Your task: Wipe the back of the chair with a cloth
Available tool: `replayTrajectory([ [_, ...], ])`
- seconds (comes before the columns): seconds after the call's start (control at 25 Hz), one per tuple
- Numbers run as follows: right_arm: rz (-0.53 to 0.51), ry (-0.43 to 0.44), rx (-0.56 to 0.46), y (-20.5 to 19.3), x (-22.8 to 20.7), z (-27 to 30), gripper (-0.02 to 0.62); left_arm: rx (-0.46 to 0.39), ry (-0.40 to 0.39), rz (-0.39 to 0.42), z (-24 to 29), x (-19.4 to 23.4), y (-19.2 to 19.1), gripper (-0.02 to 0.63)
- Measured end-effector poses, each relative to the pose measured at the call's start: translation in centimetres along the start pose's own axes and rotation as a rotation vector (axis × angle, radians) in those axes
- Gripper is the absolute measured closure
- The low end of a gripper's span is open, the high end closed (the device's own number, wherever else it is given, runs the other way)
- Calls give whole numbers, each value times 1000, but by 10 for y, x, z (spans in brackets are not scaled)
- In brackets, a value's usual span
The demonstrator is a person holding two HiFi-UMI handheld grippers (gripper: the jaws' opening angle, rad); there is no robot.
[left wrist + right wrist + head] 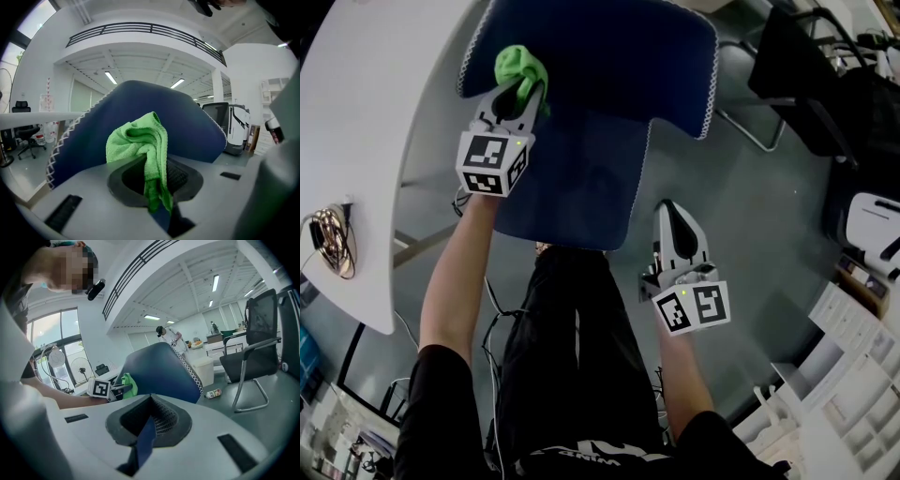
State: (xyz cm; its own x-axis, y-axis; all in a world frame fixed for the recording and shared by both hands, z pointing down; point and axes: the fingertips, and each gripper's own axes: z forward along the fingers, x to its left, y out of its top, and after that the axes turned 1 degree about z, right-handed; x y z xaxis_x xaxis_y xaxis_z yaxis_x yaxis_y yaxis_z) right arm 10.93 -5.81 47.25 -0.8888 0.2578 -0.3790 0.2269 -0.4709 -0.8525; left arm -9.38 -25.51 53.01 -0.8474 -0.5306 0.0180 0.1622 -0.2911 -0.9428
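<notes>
A blue chair fills the head view, its back (609, 47) at the top and its seat (572, 187) below. My left gripper (530, 94) is shut on a bunched green cloth (517, 66), which lies against the left part of the back. The left gripper view shows the cloth (138, 140) clamped between the jaws, with the chair back (187, 126) right behind it. My right gripper (672, 214) hangs beside the seat's right edge, jaws together and empty. The right gripper view shows the chair back (157, 369) ahead, with the green cloth (129, 383) at its left.
A curved white table (366, 112) runs along the left, with a coiled cable (333, 239) on it. A black chair (797, 66) stands at the upper right. White shelving (853, 375) is at the lower right. A bottle (213, 393) lies on the floor.
</notes>
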Motion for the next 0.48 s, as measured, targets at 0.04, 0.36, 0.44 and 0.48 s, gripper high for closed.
replayTrajectory([
  [0.04,1,-2,-1,1,-2,0,598,0,-15,0,6,-9,1,538],
  [0.36,15,-23,-6,0,-9,-6,598,-11,-180,-1,42,-99,5,538],
  [0.44,18,-27,-7,0,-11,-7,598,-16,-216,-7,49,-119,5,538],
  [0.48,19,-29,-7,0,-11,-8,598,-17,-236,-8,52,-128,6,538],
])
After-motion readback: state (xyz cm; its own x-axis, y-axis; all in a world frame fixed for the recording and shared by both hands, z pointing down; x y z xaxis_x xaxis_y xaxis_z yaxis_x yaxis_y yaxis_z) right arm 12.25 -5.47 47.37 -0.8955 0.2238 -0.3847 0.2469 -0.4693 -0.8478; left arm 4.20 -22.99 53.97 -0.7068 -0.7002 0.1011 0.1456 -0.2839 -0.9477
